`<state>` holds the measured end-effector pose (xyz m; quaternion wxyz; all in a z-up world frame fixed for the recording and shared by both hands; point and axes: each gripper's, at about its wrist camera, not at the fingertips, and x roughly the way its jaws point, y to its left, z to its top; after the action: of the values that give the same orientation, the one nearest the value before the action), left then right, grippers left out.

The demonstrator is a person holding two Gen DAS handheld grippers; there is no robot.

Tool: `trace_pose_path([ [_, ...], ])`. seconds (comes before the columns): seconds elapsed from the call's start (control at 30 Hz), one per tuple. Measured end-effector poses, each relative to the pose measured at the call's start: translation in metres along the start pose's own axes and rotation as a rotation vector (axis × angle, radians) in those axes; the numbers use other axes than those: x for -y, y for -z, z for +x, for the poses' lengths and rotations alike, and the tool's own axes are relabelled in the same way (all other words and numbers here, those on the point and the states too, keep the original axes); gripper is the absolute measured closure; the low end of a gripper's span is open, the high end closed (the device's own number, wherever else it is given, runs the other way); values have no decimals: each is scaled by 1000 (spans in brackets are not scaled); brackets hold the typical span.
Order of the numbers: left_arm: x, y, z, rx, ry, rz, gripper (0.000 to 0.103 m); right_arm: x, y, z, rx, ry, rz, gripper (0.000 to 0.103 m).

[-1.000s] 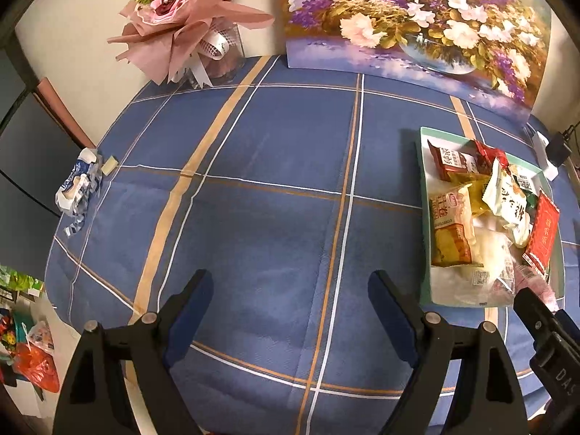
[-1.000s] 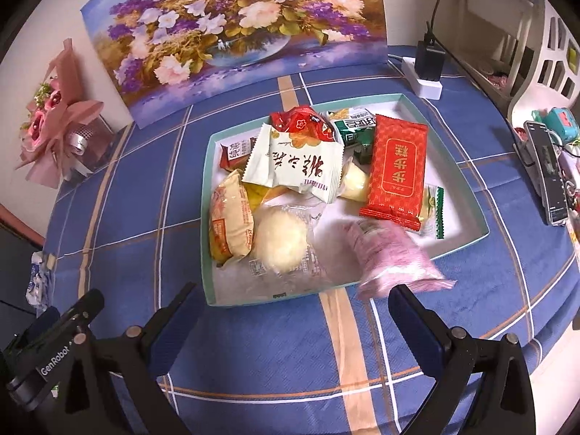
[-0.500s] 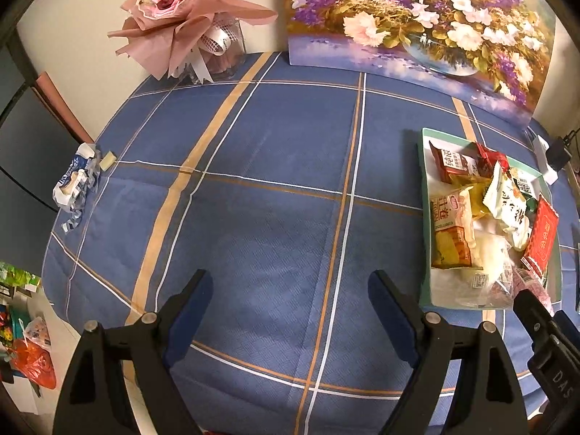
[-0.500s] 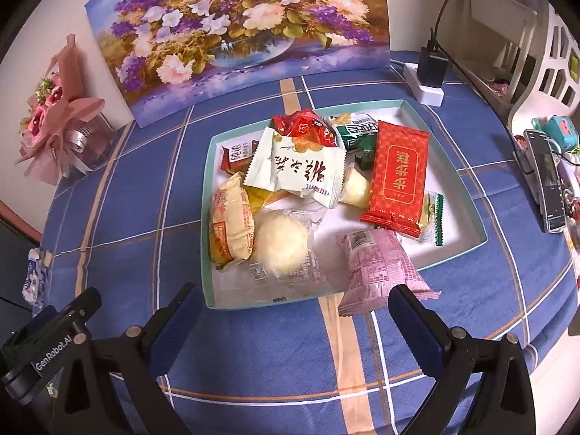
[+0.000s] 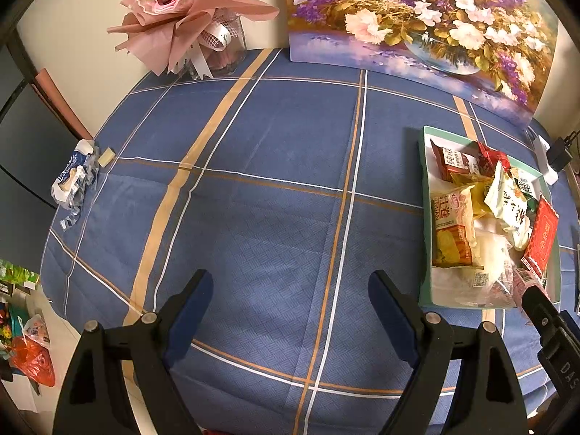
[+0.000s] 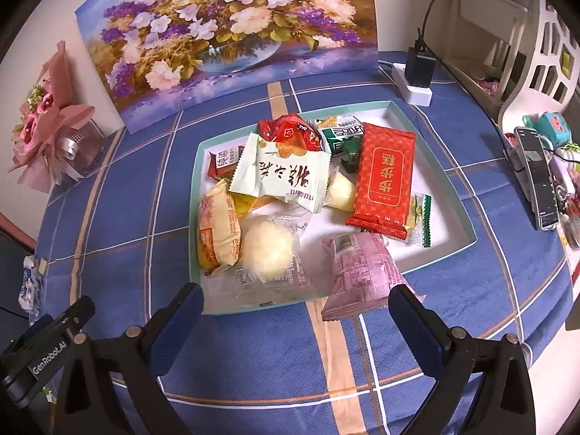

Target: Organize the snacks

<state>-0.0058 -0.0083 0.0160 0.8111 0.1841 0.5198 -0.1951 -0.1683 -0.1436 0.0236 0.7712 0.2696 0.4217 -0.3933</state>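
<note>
Both hand-held grippers, left (image 5: 286, 301) and right (image 6: 295, 313), released above blue plaid-clothed bench (image 5: 275, 188); pink plastic snack packet (image 6: 360, 272) draped over near edge of snack-filled shallow green-rimmed white tray (image 6: 460, 214).

Pink snack pkt (image 6: 362, 272), blurred mid-fall 1s ago, now rests across tray (image 6: 467, 233) edge.

"GenRobot.AI" in white on the black left claw (image 6: 49, 353), seen at the lower left of the right wrist view. "DAS", cut off, on the black right claw (image 5: 560, 355) at the lower right of the left wrist view. Large Chinese characters on the white packet (image 6: 281, 174), red packet (image 6: 386, 172) and orange packet (image 5: 451, 232); small print elsewhere too fine to read.
</note>
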Motion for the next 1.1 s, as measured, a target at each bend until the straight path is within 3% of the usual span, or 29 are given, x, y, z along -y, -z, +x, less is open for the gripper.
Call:
trace_pose_path([
  [1.1, -1, 0, 3, -13, -4, 9, 15, -5, 0, -2, 6, 1, -10, 0],
])
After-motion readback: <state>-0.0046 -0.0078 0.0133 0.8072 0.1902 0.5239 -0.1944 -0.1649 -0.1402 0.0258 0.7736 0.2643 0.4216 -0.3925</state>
